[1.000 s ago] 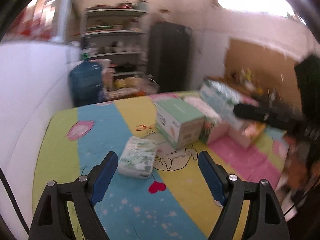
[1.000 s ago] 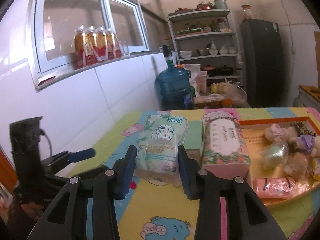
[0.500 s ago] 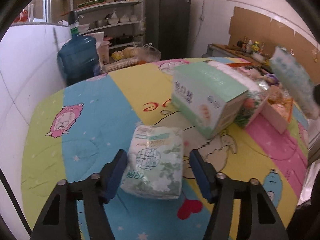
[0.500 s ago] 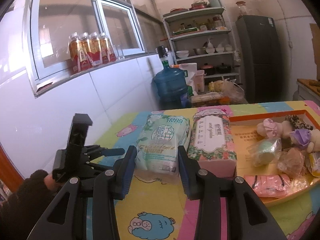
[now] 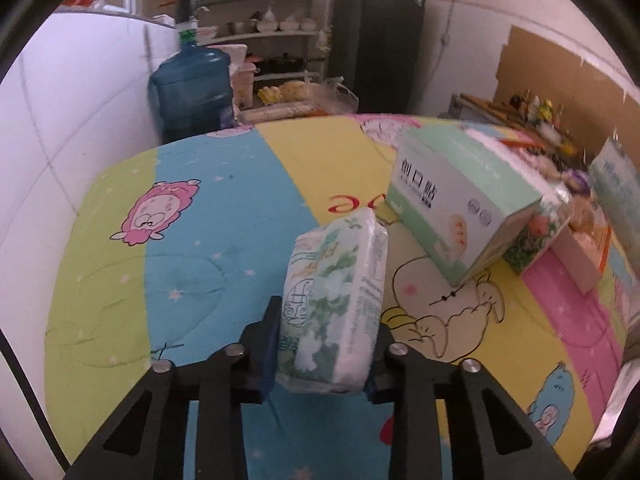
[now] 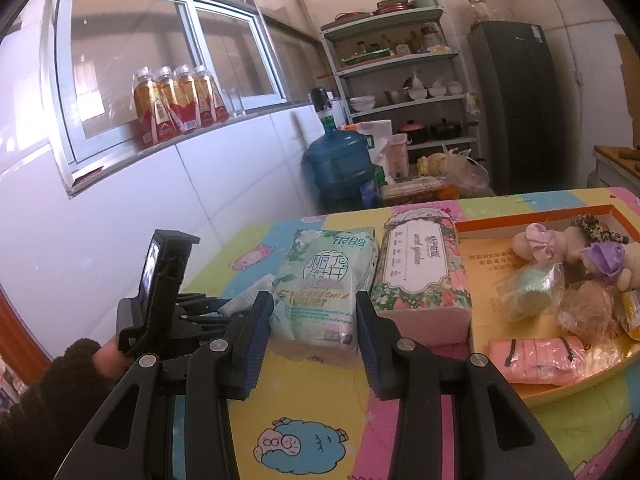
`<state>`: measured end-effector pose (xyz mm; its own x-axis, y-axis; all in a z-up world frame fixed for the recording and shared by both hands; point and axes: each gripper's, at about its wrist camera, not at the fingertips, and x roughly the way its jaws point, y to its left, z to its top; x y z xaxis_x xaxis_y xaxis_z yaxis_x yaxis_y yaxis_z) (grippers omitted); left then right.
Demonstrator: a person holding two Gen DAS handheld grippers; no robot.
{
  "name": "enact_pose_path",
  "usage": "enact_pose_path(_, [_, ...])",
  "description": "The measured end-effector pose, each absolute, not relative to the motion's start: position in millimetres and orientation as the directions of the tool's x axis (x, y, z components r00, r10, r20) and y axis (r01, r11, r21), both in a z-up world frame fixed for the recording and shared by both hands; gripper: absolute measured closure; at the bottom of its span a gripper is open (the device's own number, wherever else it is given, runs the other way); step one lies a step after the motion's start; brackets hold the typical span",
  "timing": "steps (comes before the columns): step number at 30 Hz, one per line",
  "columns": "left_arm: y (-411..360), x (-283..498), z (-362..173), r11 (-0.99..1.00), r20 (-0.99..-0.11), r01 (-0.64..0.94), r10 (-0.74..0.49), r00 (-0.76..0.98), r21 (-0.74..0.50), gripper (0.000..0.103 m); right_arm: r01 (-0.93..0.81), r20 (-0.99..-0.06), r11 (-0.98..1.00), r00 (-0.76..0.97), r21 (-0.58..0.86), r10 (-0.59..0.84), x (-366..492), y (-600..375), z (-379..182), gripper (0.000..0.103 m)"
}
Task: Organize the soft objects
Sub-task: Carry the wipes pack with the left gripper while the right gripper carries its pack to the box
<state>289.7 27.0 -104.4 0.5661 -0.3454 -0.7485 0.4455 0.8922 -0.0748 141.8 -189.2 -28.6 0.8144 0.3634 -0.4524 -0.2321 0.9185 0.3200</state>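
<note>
In the left wrist view my left gripper (image 5: 322,344) is shut on a white and green tissue pack (image 5: 334,304), held upright just above the colourful cartoon mat (image 5: 192,248). In the right wrist view my right gripper (image 6: 314,334) is shut on another white and green tissue pack (image 6: 326,284), held above the mat. A floral tissue pack (image 6: 420,264) lies right of it. A mint green tissue box (image 5: 460,196) stands right of the left pack. The left gripper's body also shows in the right wrist view (image 6: 160,292), at lower left.
An orange-rimmed tray (image 6: 532,216) at the right holds plush toys (image 6: 540,240), bagged soft items (image 6: 532,288) and a pink pouch (image 6: 536,360). A blue water jug (image 6: 340,164), shelves (image 6: 400,60) and a dark fridge (image 6: 516,104) stand behind the table. A white wall runs along the left.
My left gripper has closed on the tissue pack that lay on the mat and lifted it upright. My right gripper has kept its pack and hardly moved.
</note>
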Motion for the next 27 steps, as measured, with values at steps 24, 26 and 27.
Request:
enact_pose_path(24, [-3,164,-38,0.976,-0.584,0.172,-0.218,0.782,-0.133,0.074,-0.251,-0.424,0.92,0.829,0.301,0.365,121,-194,-19,0.061])
enact_pose_path(26, [-9,158,-35,0.979,-0.578,0.157,-0.205,0.79,-0.133,0.074,-0.253,-0.418,0.92,0.832,0.298,0.364,116,-197,-17,0.061])
enact_pose_path(27, [-11,155,-34,0.979,-0.575,0.153,-0.203,0.793,-0.136,0.074,-0.254,-0.415,0.921,0.834,0.297,0.364,115,-197,-17,0.061])
